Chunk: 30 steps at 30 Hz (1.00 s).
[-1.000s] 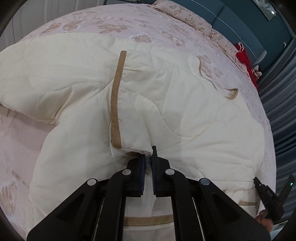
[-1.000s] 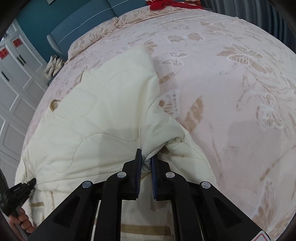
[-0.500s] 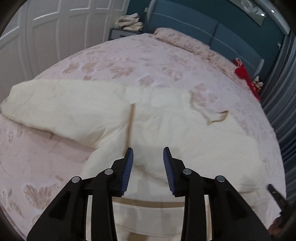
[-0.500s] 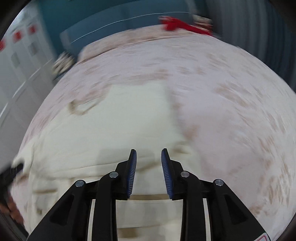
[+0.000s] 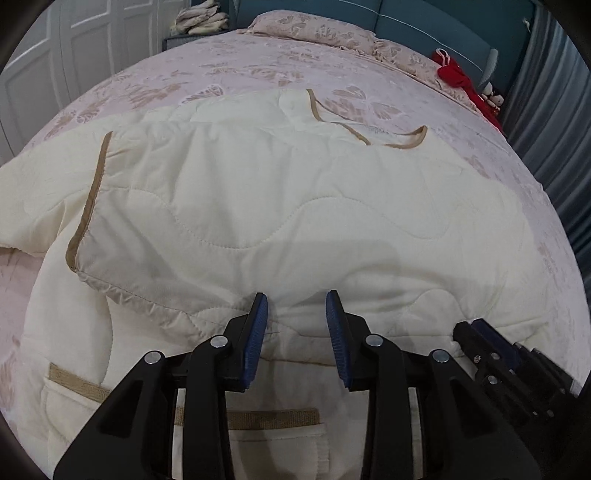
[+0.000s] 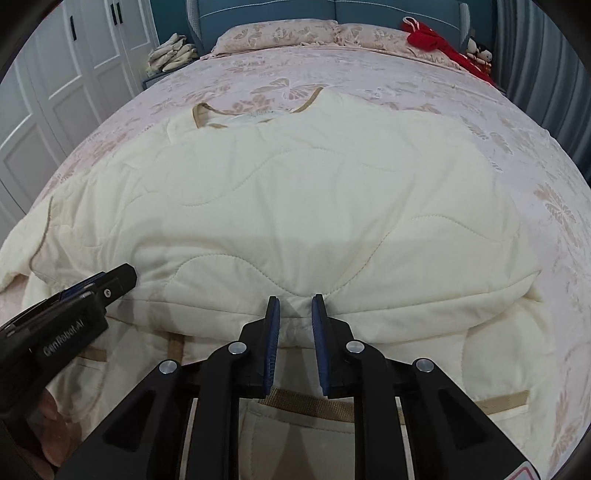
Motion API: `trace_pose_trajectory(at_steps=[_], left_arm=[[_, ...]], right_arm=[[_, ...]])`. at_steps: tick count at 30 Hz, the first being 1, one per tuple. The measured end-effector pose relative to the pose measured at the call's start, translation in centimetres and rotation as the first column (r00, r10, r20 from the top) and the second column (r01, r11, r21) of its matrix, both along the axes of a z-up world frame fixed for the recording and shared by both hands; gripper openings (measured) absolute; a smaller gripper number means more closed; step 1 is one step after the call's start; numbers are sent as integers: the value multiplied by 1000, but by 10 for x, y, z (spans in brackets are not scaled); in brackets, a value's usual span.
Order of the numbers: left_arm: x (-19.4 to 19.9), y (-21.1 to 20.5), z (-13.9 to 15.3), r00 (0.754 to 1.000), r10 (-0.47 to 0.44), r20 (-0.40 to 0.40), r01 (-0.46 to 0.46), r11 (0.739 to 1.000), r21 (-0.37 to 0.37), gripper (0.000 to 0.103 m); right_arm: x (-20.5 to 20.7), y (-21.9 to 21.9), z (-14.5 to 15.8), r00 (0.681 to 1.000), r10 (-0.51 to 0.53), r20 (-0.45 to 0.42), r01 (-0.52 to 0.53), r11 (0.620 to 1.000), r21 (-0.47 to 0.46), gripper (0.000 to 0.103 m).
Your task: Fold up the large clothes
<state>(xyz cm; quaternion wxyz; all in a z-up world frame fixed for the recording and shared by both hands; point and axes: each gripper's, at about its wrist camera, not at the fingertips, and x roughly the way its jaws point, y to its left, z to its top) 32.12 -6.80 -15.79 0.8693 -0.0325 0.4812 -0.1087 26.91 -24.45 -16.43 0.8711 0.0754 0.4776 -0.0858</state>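
A large cream quilted garment with tan trim lies spread on the bed, its near part folded over into a thick edge. My left gripper hovers open over that folded edge, nothing pinched between its blue pads. In the right wrist view the same garment fills the middle, its tan neckline at the far side. My right gripper has its jaws closing, with the fold's edge at the tips and a gap still showing. Each gripper shows in the other's view: the right gripper, the left gripper.
The pink patterned bedspread surrounds the garment. Pillows and a red cloth lie at the headboard. A folded stack sits on a nightstand beside white wardrobe doors. Grey curtains hang at the right.
Both grippers let go of the pinched cloth and opened, then drew back to the near folded edge and closer together. The garment now lies flatter, and the right jaws have narrowed again.
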Motion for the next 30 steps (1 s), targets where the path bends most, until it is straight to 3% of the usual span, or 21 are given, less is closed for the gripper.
trace_pose_trajectory(at_steps=[5, 8, 10, 12, 13, 15, 16, 17, 18, 21, 22, 24, 25, 27, 28, 30], left_arm=[[-12, -6, -10, 997, -15, 75, 10, 998, 58, 32], [-12, -4, -11, 996, -9, 92, 5, 999, 43, 32], [-10, 4, -10, 996, 2, 87, -1, 1000, -16, 32], [-11, 22, -2, 998, 26, 64, -17, 990, -139, 33], [-13, 40, 7, 998, 62, 31, -54, 974, -222, 35], [-20, 91, 28, 984, 180, 2, -168, 922, -348, 57], [-26, 121, 39, 965, 260, 12, -235, 889, -392, 79], [-32, 160, 51, 932, 362, 29, -315, 846, -430, 88], [-36, 201, 59, 893, 448, 39, -383, 803, -456, 89], [-32, 297, 65, 797, 603, 9, -540, 720, -436, 90], [-30, 340, 61, 748, 664, -15, -609, 676, -415, 90], [-26, 396, 51, 681, 730, -55, -683, 607, -406, 90], [-25, 429, 42, 622, 778, -90, -741, 547, -391, 90], [-25, 469, 28, 563, 815, -139, -783, 472, -405, 89], [-24, 488, 18, 520, 834, -186, -814, 417, -403, 88], [-23, 507, 6, 491, 839, -233, -821, 356, -447, 84]], right_arm=[[-6, 10, -7, 999, 4, 34, -2, 998, -58, 16], [-7, 10, -9, 999, 3, 53, 0, 999, -54, 16], [-8, 6, -10, 998, 1, 64, 1, 999, -34, 16], [-10, 2, -8, 997, 0, 72, 0, 1000, -5, 16], [-9, 0, -8, 997, -2, 74, 1, 1000, 11, 16], [-9, -5, -4, 997, -10, 75, 6, 999, 51, 16], [-11, -5, 0, 997, -14, 74, 10, 998, 58, 16], [-14, -4, 5, 997, -21, 71, 17, 998, 60, 16], [-18, -3, 11, 997, -29, 67, 26, 998, 55, 20], [-47, 11, 32, 996, -50, 80, 45, 997, 64, 46], [-59, 18, 37, 996, -49, 79, 44, 996, 72, 47], [-82, 34, 45, 997, -47, 67, 41, 996, 81, 47], [-91, 41, 47, 997, -43, 58, 38, 995, 87, 49], [-108, 59, 49, 999, -18, 33, 14, 995, 103, 51], [-115, 69, 49, 1000, 3, 20, -5, 995, 104, 52], [-128, 88, 50, 999, 50, -6, -49, 994, 93, 53]])
